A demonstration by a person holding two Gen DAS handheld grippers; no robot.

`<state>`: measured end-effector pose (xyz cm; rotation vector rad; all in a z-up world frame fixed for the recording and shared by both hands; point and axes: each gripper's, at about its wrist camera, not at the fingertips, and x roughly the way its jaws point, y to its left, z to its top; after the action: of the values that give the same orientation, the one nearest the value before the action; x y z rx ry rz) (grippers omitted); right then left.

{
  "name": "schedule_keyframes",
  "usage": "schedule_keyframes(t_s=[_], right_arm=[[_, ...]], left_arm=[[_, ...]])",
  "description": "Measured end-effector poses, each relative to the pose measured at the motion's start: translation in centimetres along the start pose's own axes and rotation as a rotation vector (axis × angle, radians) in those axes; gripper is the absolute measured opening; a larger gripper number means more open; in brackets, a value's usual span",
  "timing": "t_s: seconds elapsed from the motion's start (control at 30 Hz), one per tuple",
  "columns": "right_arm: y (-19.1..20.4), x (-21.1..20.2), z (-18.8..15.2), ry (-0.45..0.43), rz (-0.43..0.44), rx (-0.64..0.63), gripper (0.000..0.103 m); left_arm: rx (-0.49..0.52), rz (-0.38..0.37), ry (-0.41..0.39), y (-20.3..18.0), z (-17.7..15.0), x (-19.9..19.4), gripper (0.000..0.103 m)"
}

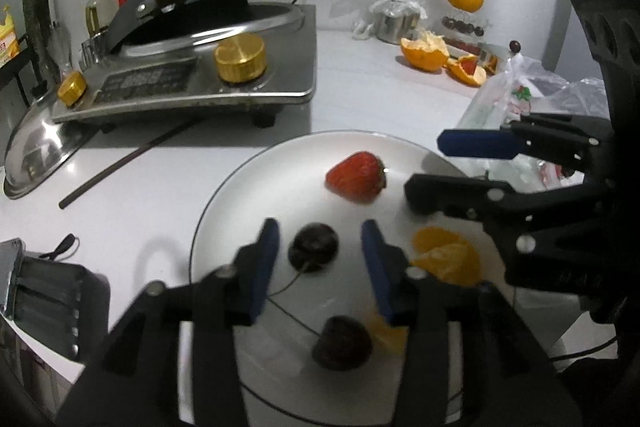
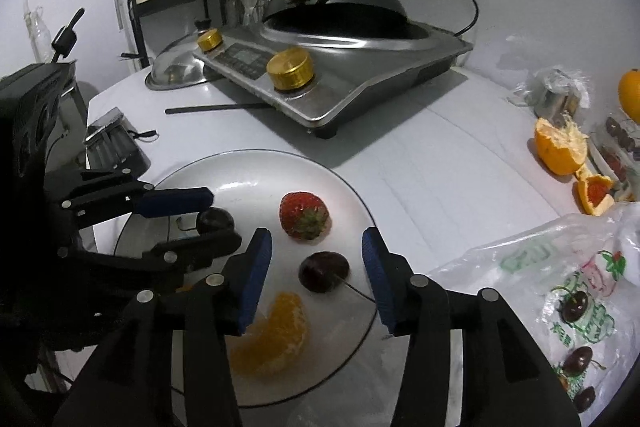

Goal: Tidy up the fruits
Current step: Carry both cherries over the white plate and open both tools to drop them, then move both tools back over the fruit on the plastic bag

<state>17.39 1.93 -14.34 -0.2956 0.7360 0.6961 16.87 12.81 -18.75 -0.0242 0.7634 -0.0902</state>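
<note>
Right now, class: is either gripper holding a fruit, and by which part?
Nothing is held. The left gripper and right gripper each stand open around a cherry, pads apart from it.

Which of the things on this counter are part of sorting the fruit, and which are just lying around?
Job: plate, strawberry, cherries, orange segments, fruit bag.
Lying about: stove, wok, pot lid, orange peel, chopstick.
</note>
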Motion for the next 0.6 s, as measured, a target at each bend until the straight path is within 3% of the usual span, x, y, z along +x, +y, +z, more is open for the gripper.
schedule_keyframes(t_s=[0.3,0.33,0.43,0.6], right_arm=[[-0.3,-3.6,-1.0,-0.039,-0.032,0.014,0.05],[-0.3,-3.9,-1.1,-0.042,-0.035,0.015,0.05],[-0.5,-5.0,-1.7,-0.051,-0.043,0.018,0.05],[-0.8,-6.8,-2.6,-0.069,-0.051,0.026,0.05]], left_arm=[[0.004,0.023,-0.033,-1.3,0.1,-2.5,0.053],[0.004,0.024,-0.037,-1.4,0.0,-2.8,0.055],[0.002,0.018,-0.058,-2.0,0.0,-3.8,0.071],[0.008,0.009,-0.076,-3.4,0.1,-5.0,0.071]])
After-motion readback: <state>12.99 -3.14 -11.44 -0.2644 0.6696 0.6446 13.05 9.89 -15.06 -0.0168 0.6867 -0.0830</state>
